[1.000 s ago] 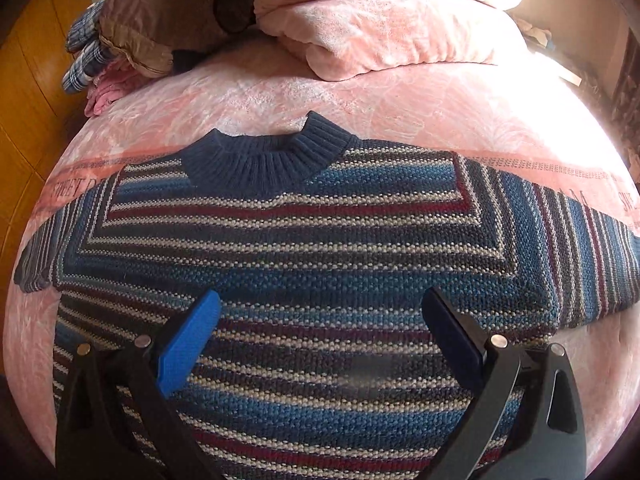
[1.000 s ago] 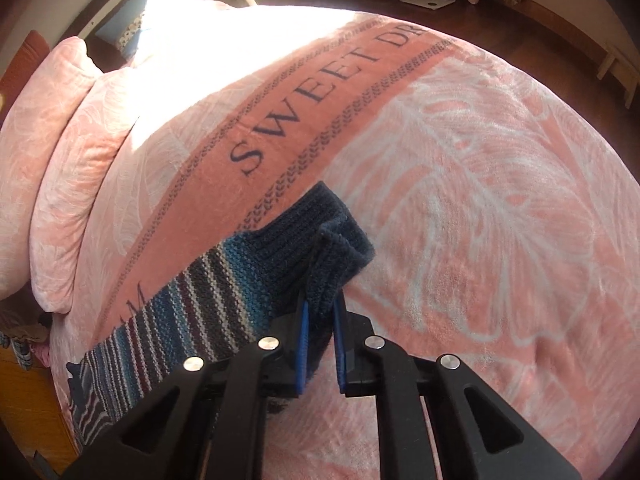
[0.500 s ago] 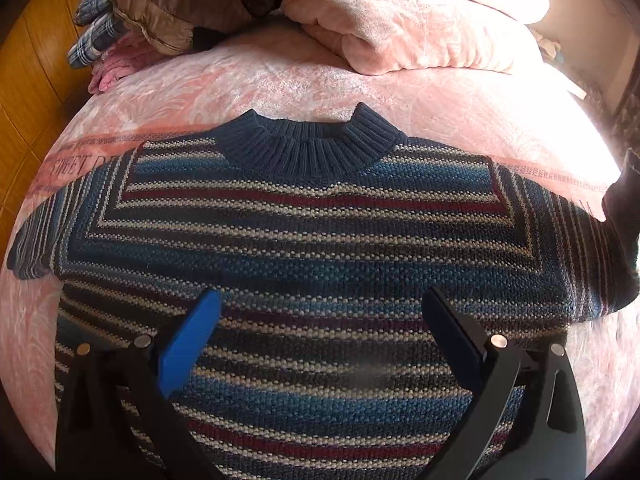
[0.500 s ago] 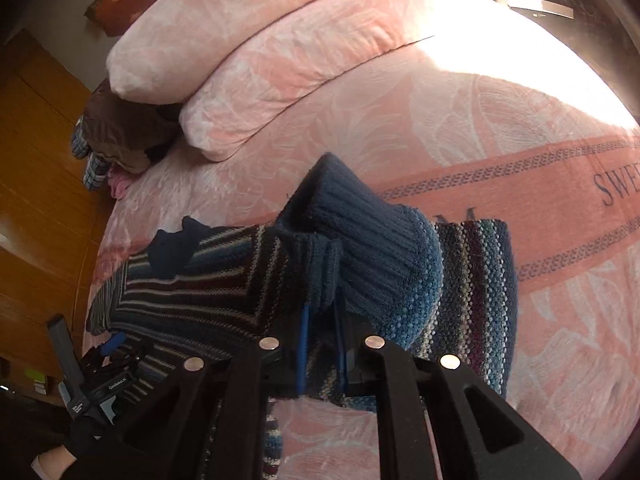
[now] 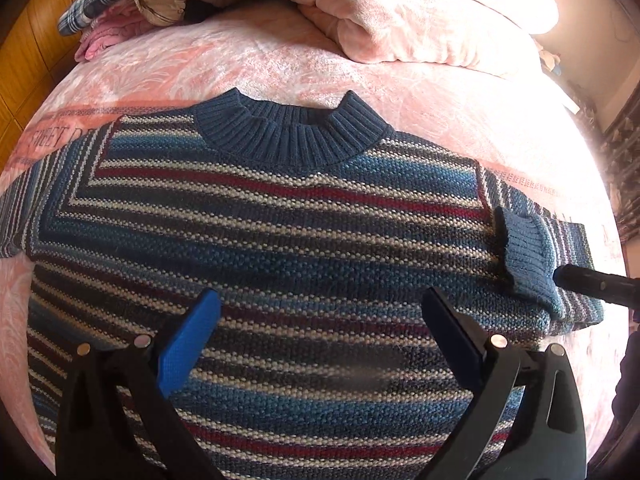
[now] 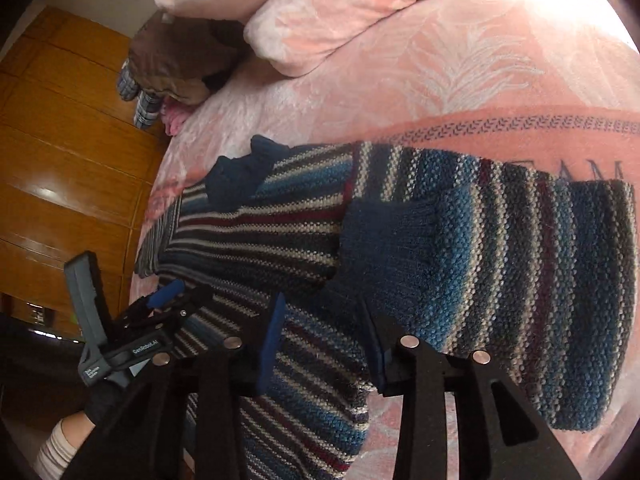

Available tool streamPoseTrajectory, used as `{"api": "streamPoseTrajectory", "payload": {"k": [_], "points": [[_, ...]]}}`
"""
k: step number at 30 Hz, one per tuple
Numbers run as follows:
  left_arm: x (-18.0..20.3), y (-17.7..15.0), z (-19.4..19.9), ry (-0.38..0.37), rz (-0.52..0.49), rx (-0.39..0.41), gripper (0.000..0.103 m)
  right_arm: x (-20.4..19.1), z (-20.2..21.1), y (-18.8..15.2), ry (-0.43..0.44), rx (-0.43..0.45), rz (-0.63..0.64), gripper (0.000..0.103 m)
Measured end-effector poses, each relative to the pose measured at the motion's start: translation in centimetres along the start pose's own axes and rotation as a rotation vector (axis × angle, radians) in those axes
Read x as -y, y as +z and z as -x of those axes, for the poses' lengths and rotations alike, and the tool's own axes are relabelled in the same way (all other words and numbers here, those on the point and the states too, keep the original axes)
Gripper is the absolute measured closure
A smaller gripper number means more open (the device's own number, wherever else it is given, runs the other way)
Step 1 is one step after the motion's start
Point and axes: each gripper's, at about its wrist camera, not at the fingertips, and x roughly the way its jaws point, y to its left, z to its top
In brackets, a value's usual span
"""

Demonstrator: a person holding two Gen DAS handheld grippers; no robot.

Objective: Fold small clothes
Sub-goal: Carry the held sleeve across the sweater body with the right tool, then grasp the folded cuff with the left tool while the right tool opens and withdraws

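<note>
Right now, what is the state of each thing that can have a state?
Striped sweater: lying flat on the bed, front up.
Right sleeve: folded in over the body, cuff on the chest.
Left sleeve: spread out, unfolded.
Left gripper: open, above the sweater.
Right gripper: open, holding nothing.

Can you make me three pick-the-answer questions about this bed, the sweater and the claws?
1. Where does the folded-in sleeve's cuff lie?
A. on the sweater's chest
B. on the pillows
C. on the floor

2. What colour is the sweater's collar?
A. pink
B. dark blue
C. yellow

3. How is the left claw?
A. shut on the collar
B. shut on a sock
C. open above the sweater

Answers:
1. A: the cuff rests on the sweater, by the shoulder seam.
2. B: its ribbing is dark blue against the pink blanket.
3. C: its fingers stand wide apart with nothing between them.
</note>
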Motion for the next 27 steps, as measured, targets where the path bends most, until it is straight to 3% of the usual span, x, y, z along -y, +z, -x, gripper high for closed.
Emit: {"api": "streamPoseTrajectory", "payload": {"k": [4, 8, 13, 15, 17, 19, 21, 22, 24, 26, 27], "points": [[3.3, 0.1, -1.0, -0.086, -0.009, -0.045, 0.004, 3.0, 4.1, 0.4, -0.154, 0.093, -0.036, 0.06], [7.6, 0.5, -2.7, -0.161, -0.044, -0.103, 0.004, 6.6, 5.5, -0.1, -0.198, 0.135, -0.12, 0.06], [11.7, 1.1, -5.3, -0.204, -0.064, -0.172, 0.004, 8.4, 6.3, -0.6, -0.255, 0.144, -0.113, 0.06], [12.9, 1.3, -6.4, -0.231, -0.069, -0.204, 0.011, 8.6, 6.6, -0.6, -0.242, 0.152, -0.119, 0.06], [13.9, 1.3, -7.4, -0.249, -0.063, -0.243, 0.031, 8.7, 7.0, -0.5, -0.244, 0.163, -0.115, 0.06], [14.7, 1.4, -7.9, -0.24, -0.059, -0.238, 0.032, 8.9, 7.7, -0.4, -0.254, 0.179, -0.107, 0.06], [15.6, 1.7, -8.0, -0.22, -0.078, -0.224, 0.046, 8.8, 8.0, -0.3, -0.262, 0.193, -0.107, 0.06], [15.9, 1.8, -8.1, -0.2, -0.086, -0.219, 0.058, 9.0, 8.2, -0.2, -0.266, 0.199, -0.114, 0.06], [16.3, 2.1, -7.7, -0.163, -0.089, -0.206, 0.071, 9.6, 8.5, -0.2, -0.274, 0.211, -0.136, 0.06], [16.0, 2.4, -6.8, -0.165, -0.075, -0.18, 0.098, 10.2, 8.6, -0.3, -0.279, 0.214, -0.157, 0.06], [15.8, 2.5, -6.2, -0.187, -0.06, -0.17, 0.098, 10.4, 8.6, -0.3, -0.288, 0.214, -0.162, 0.06]]}}
